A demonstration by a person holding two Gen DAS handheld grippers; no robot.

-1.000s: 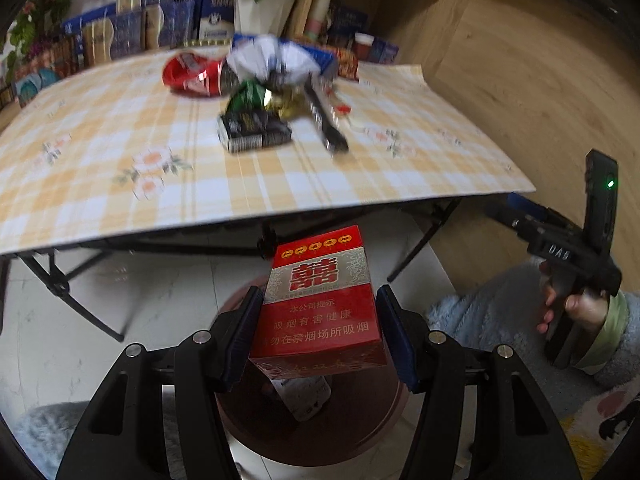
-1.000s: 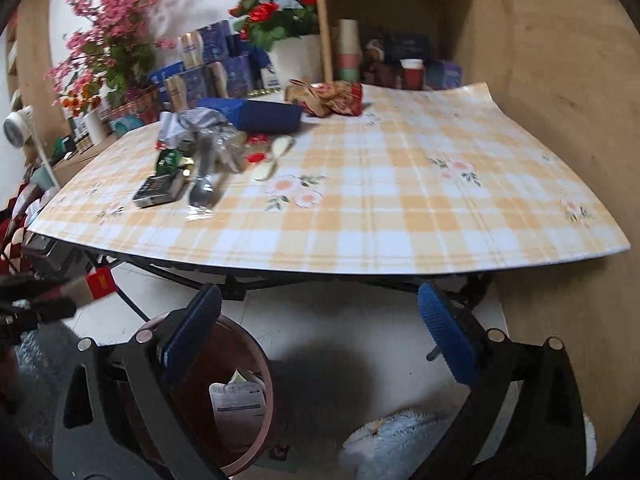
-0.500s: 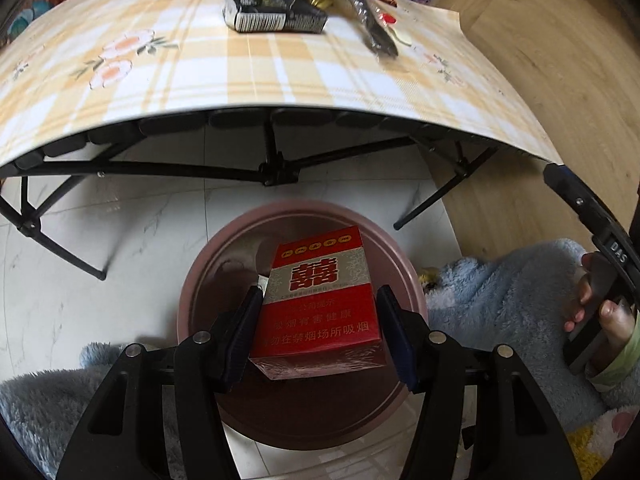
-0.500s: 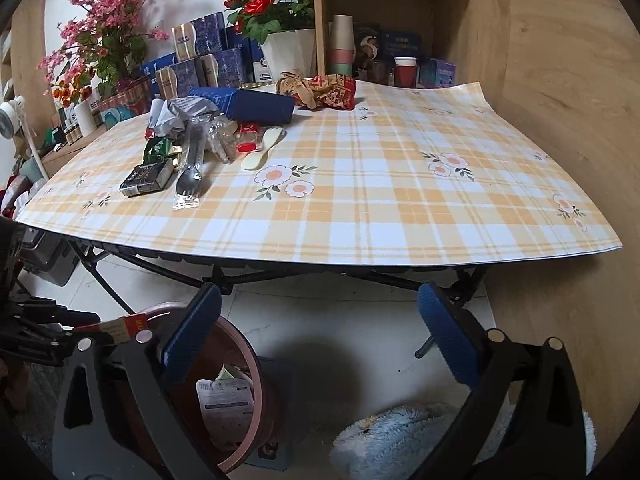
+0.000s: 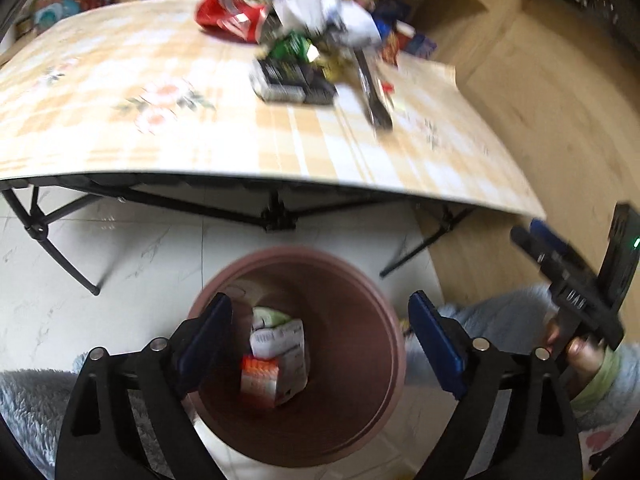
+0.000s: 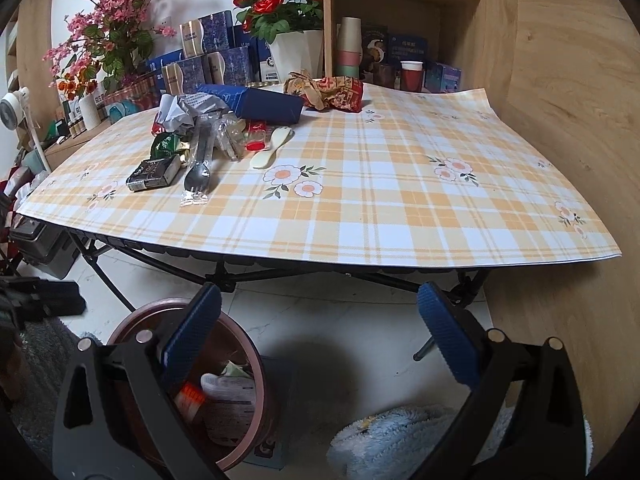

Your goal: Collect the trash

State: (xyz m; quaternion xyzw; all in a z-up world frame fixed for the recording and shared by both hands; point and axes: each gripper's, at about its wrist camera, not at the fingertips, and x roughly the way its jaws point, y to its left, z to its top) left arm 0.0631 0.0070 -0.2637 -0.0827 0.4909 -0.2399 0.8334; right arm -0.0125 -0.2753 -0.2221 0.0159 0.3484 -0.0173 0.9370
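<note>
now red box (image 5: 259,376) inside brown bin (image 5: 384,368); left hand-held gripper (image 5: 320,340) just opened, empty; right hand-held gripper (image 6: 320,332) open.

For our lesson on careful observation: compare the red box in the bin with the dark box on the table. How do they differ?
The red box lies inside the brown bin, tilted among paper packaging; the dark box lies flat on the checked tablecloth. The red box is already binned, beneath the open left gripper; the dark box is not yet collected. Both are small rectangular packs.
</note>
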